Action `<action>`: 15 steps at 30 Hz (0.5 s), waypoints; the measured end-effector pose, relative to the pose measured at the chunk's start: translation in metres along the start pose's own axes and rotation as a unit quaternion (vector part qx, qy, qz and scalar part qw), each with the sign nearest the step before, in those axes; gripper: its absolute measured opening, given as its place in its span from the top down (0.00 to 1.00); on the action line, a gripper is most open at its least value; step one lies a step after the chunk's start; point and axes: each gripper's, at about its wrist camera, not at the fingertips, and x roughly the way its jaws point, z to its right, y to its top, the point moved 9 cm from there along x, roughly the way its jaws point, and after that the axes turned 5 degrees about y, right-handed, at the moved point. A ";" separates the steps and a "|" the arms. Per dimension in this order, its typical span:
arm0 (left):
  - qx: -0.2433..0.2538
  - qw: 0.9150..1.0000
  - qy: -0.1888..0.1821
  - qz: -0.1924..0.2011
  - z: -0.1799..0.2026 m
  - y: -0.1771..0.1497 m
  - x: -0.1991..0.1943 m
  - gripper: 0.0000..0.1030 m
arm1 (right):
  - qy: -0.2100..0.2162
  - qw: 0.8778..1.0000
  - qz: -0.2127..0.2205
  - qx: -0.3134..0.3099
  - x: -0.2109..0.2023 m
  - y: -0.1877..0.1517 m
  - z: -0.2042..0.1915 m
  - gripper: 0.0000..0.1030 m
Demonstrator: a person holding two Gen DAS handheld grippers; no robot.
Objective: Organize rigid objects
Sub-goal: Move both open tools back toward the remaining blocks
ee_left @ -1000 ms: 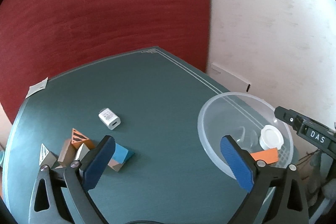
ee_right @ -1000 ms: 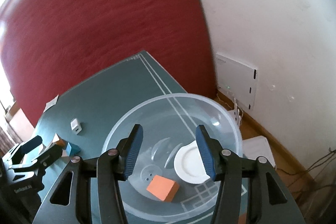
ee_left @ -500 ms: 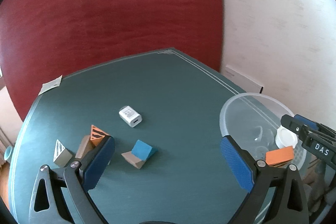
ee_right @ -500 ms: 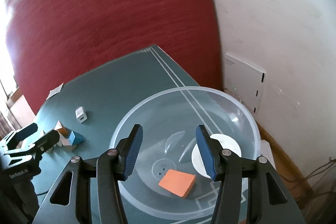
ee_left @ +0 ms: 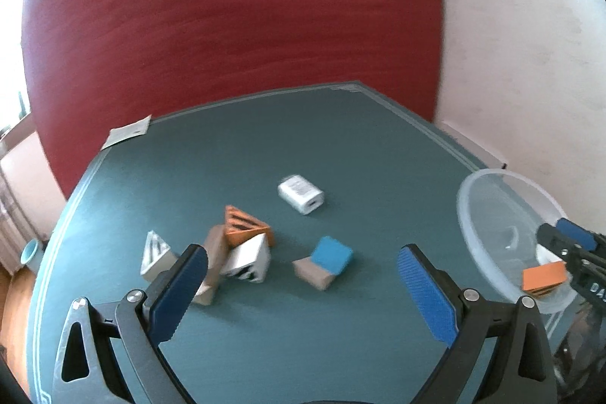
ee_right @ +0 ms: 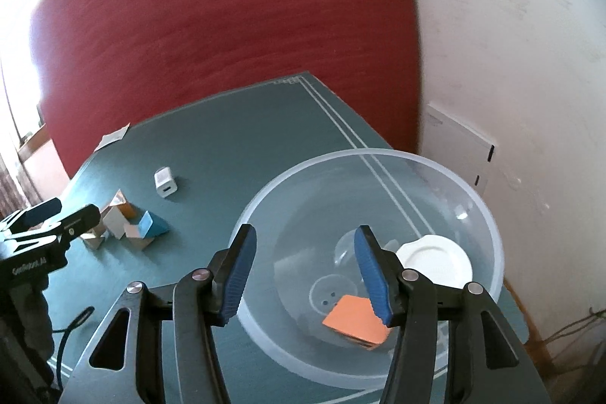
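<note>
Several wooden blocks lie on the teal table: a blue-topped block, an orange striped wedge, a white block and a white striped wedge. A white charger lies behind them. My left gripper hangs open above the table, just short of the blocks, with nothing between its fingers. At the right stands a clear plastic bowl holding an orange block and a white lid. My right gripper is open over the bowl and holds nothing.
A red curtain hangs behind the table, with a white wall to its right. A slip of paper lies at the table's far left corner. A white panel leans against the wall beyond the bowl.
My left gripper has swung left from the bowl toward the blocks, which now sit nearer the middle of its view. In the right wrist view the bowl has shifted to the right.
</note>
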 end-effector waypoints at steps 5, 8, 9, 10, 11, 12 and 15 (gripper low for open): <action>-0.014 1.000 0.025 -0.007 -0.004 -0.004 0.012 0.01 | 0.006 1.000 -0.004 -0.008 0.001 -0.003 -0.007 0.45; -0.021 0.999 0.038 -0.014 -0.006 -0.005 0.020 0.01 | 0.011 1.000 -0.007 -0.013 0.003 -0.004 -0.013 0.45; -0.023 0.999 0.040 -0.016 -0.009 -0.004 0.023 0.01 | 0.013 1.000 -0.009 -0.016 0.004 -0.005 -0.017 0.44; -0.026 0.999 0.043 -0.019 -0.011 -0.003 0.027 0.01 | 0.015 1.000 -0.012 -0.020 0.006 -0.006 -0.021 0.44; -0.028 0.998 0.047 -0.022 -0.010 -0.004 0.031 0.01 | 0.019 0.999 -0.017 -0.025 0.009 -0.008 -0.026 0.44; -0.029 0.998 0.051 -0.024 -0.012 -0.004 0.033 0.01 | 0.024 0.999 -0.022 -0.031 0.011 -0.009 -0.031 0.44; -0.035 0.997 0.062 -0.031 -0.014 -0.004 0.041 0.01 | 0.038 0.998 -0.033 -0.048 0.019 -0.012 -0.050 0.44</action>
